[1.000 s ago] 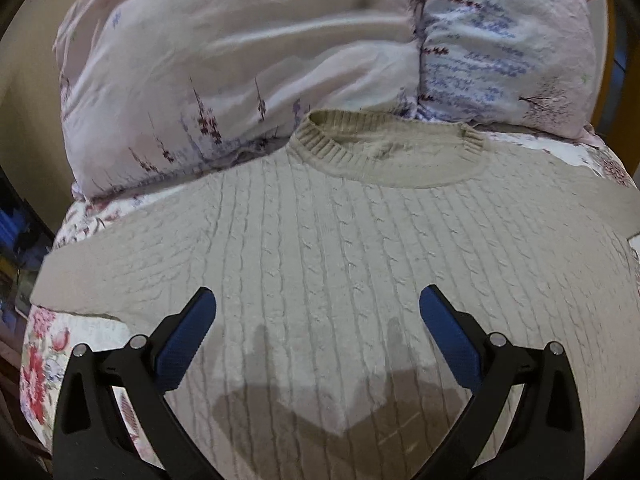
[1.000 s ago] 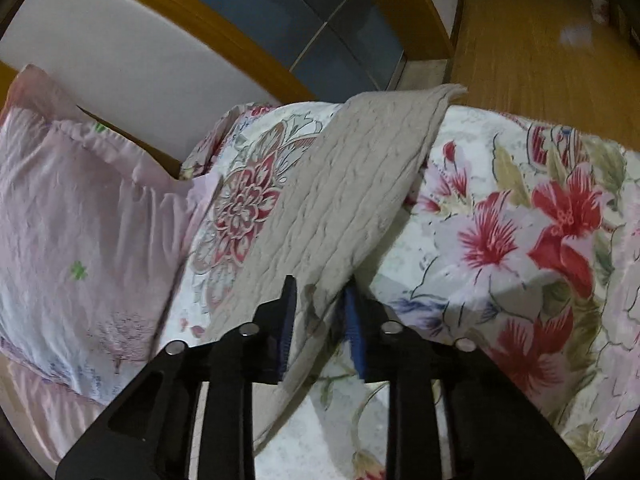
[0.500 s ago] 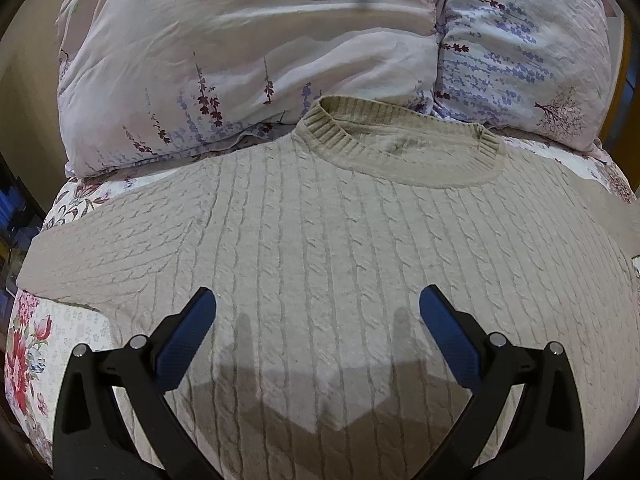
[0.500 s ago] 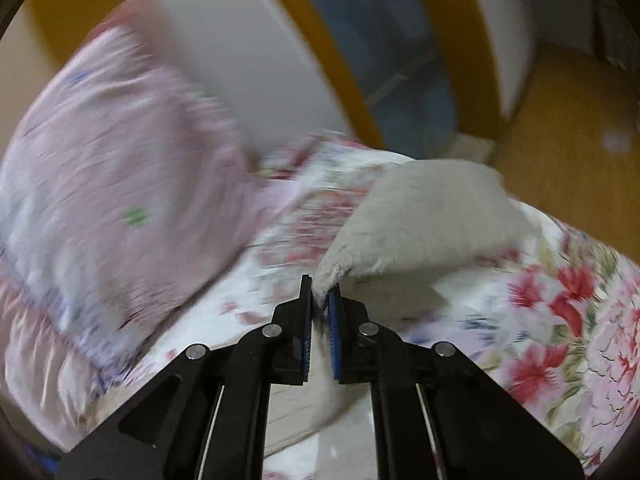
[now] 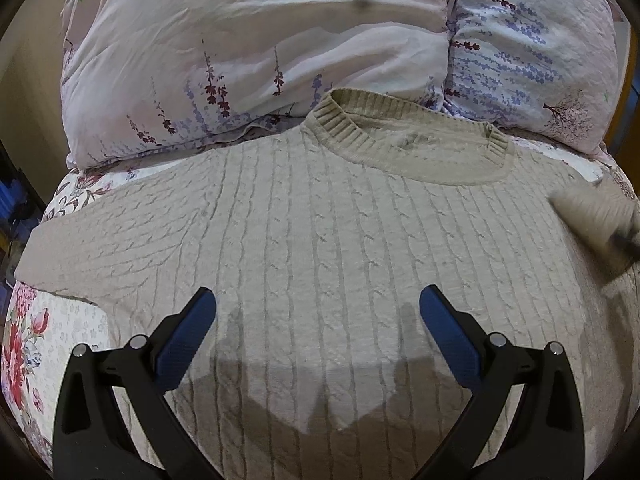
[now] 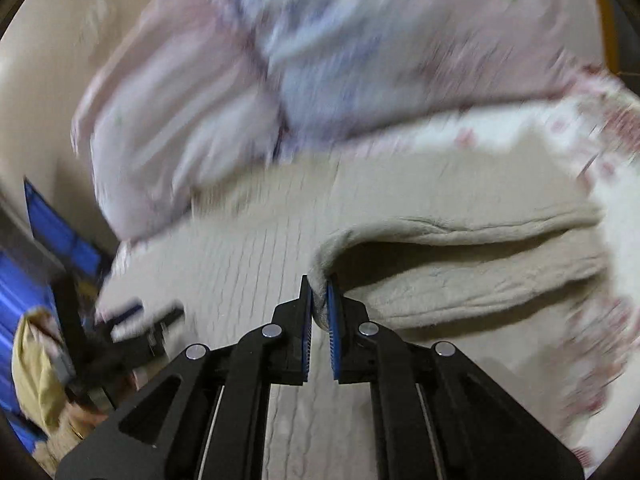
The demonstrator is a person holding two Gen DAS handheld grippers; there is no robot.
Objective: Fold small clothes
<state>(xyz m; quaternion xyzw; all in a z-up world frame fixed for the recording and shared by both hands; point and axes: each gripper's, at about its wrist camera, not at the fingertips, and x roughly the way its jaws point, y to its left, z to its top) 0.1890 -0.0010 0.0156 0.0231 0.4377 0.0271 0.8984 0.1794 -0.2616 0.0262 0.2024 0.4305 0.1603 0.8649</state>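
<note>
Beige cable-knit wool fills most of the left wrist view: a sweater lies flat, front up, on a floral bedspread, its ribbed collar at 12 o'clock touching the edge of a pale pink pillow printed with lavender sprigs. One sleeve stretches out toward 9 o'clock. At 3 o'clock a blurred fold of the same knit crosses over the shoulder.

The left gripper hangs above the lower chest of the sweater with its blue pads spread wide, nothing between them, their shadow falling on the knit at 6 o'clock.

In the right wrist view, much smeared by motion, the right gripper has its pads pressed together on the end of the other sleeve, which arches from the fingertips toward 3 o'clock, doubled over itself above the sweater's body. The pillow lies across 12 o'clock there, the bedspread at 2 to 4 o'clock. At 8 o'clock the left gripper shows as a dark blur, beside a yellow sleeve of the person.
</note>
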